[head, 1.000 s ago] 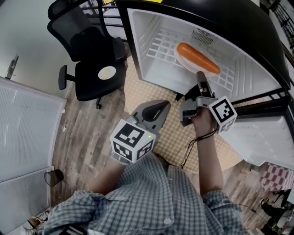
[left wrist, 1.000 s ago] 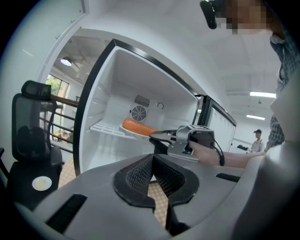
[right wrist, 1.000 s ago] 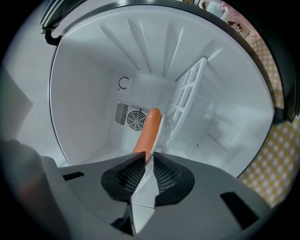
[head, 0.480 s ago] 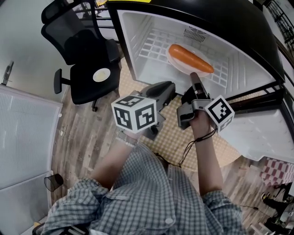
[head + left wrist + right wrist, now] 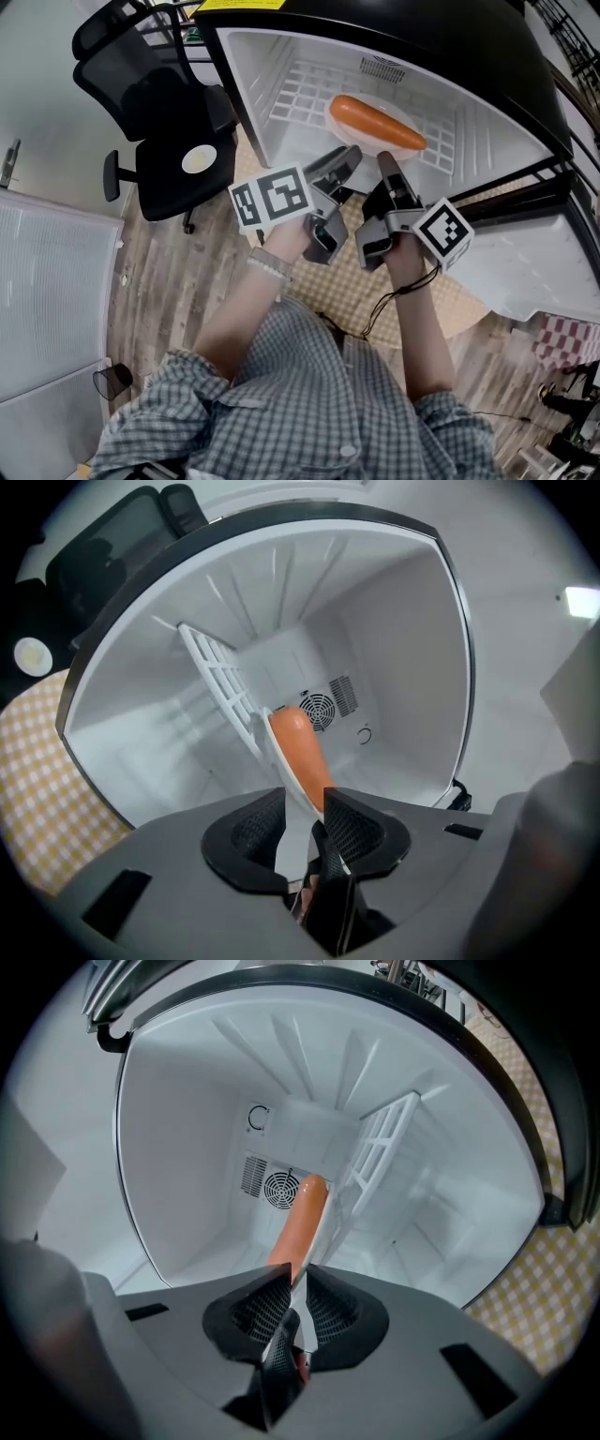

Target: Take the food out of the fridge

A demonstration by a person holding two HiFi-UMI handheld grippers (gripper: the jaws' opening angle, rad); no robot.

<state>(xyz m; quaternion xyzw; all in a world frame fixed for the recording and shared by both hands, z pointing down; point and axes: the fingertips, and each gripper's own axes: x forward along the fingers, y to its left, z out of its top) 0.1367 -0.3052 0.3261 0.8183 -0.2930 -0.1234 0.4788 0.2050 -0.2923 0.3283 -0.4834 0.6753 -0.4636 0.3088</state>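
Observation:
A long orange sausage [image 5: 375, 124] lies on a white plate [image 5: 339, 124] on the wire shelf [image 5: 309, 89] of the open fridge. My right gripper [image 5: 386, 167] reaches level to the plate's near rim and is shut on it; in the right gripper view the plate [image 5: 323, 1227] runs edge-on between the jaws of the right gripper [image 5: 298, 1283], the sausage [image 5: 300, 1218] beyond. My left gripper [image 5: 339, 169] is beside it at the fridge mouth. Its jaws have just been opening. The plate's rim [image 5: 291, 832] stands between the spread jaws of the left gripper [image 5: 305, 803], the sausage [image 5: 298, 752] just past them.
The fridge's white inner walls [image 5: 281, 141] close in on both sides, with a fan grille [image 5: 319, 708] at the back. Its door [image 5: 544, 272] hangs open at the right. A black office chair [image 5: 159, 112] stands left of the fridge. A chequered mat [image 5: 375, 291] lies below.
The left gripper has moved up to the fridge mouth beside the right one, rolled over, and its jaws have opened. The right gripper has stayed at the plate's rim.

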